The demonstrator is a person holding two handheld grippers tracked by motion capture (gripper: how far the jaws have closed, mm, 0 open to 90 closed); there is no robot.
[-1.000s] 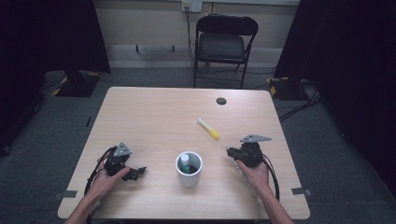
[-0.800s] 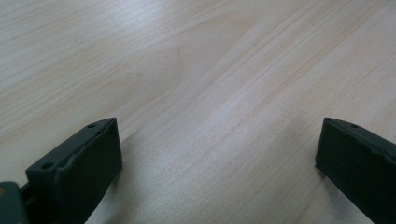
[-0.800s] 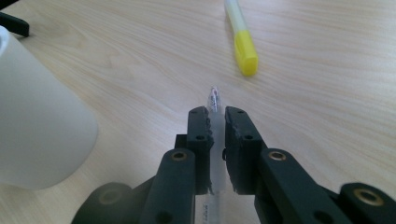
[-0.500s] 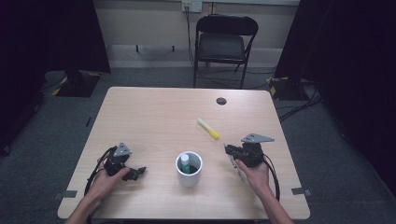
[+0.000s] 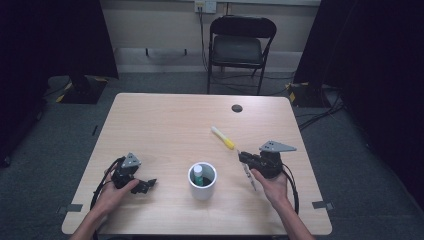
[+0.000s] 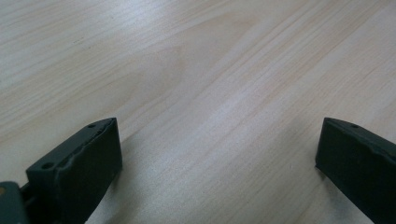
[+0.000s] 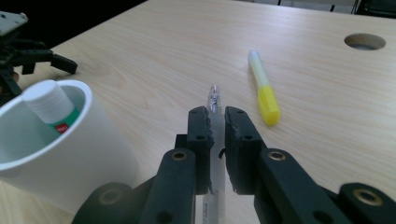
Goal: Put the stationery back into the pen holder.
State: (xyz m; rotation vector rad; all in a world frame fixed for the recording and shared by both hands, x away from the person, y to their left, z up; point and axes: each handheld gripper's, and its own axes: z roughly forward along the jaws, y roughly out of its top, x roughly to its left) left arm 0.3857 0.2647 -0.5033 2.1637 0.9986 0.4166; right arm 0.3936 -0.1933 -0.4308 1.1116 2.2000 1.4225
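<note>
Clear pen [image 7: 214, 140], unreadable print, clamped in right gripper [image 7: 216, 122]

No writing can be read: the print on the clear pen [image 7: 214, 105] and the red label on the bottle [image 7: 52, 112] are too small

The pen [image 7: 214, 140] is thin and see-through, with a clear plastic body. It sits pinched between the two black jaws of the right gripper [image 7: 216, 122], and its tip sticks out past them. It is lifted a bit above the table, pointing toward the far side of it.
</note>
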